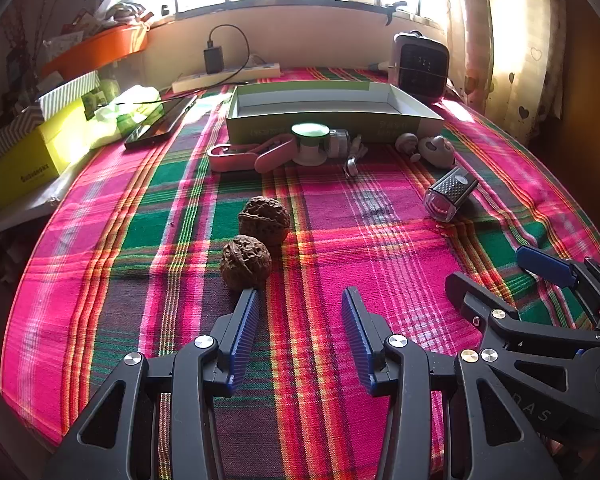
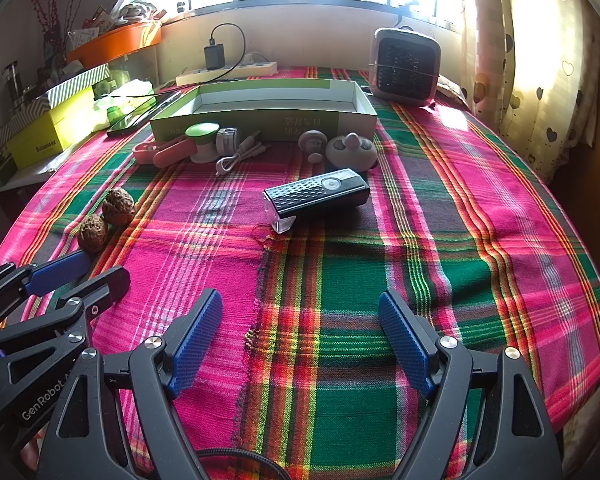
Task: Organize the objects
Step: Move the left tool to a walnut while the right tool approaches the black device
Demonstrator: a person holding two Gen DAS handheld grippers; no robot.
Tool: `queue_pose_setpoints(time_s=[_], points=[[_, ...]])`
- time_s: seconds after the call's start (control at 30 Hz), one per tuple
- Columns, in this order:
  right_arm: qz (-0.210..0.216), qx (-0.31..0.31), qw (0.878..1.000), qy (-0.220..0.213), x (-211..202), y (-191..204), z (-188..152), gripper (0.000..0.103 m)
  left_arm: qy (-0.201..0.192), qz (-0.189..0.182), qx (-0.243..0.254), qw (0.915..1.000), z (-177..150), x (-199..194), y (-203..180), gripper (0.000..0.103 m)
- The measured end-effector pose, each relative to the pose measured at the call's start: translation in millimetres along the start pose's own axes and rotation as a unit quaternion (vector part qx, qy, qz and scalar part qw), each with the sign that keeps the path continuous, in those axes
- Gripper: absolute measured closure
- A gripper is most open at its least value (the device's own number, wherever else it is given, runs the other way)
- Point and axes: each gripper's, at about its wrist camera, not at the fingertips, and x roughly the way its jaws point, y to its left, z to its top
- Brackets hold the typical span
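— Two walnuts [image 1: 256, 240], touching, on the plaid cloth [image 1: 380, 240]; nearer one just past the left gripper's [image 1: 302, 304] left fingertip
— Jaws?
— Spread wide, nothing between. Same for the right gripper [image 2: 300, 306]: gaping over bare cloth
— And the rest?
— Black bike light [image 2: 318, 194] lying mid-table, well ahead. Behind it, pink clip [image 2: 160, 152], green-capped spool [image 2: 201, 140], white cable [image 2: 236, 156], small figurines [image 2: 350, 150], lined up against an open green box [image 2: 260, 120]

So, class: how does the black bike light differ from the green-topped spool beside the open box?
The black bike light lies on its side, long and boxy; the green-topped spool stands upright, round. The light sits alone mid-cloth; the spool sits among clutter by the open box. Both rest outside the box.
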Motion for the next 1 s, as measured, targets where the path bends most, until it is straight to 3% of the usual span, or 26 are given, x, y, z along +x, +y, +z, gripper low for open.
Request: queue_pose_setpoints(time_s=[0.53, 0.73, 1.0], points=[[0.000, 0.000, 1.000, -0.001, 0.8, 0.5, -0.3, 0.023, 0.006, -0.011, 0.014, 0.9998, -1.1, -8.9, -5.7, 0.061], [0.000, 0.000, 1.000, -0.001, 0.3, 0.2, -0.3, 0.023, 0.009, -0.032, 0.010, 0.9994, -6.2, -12.1, 11.1, 0.062], [0.000, 0.000, 1.000, -0.001, 1.3, 0.6, -1.1, 0.023, 0.001, -0.025, -0.018, 0.9995, -9.4, -13.7, 37.8, 0.062]])
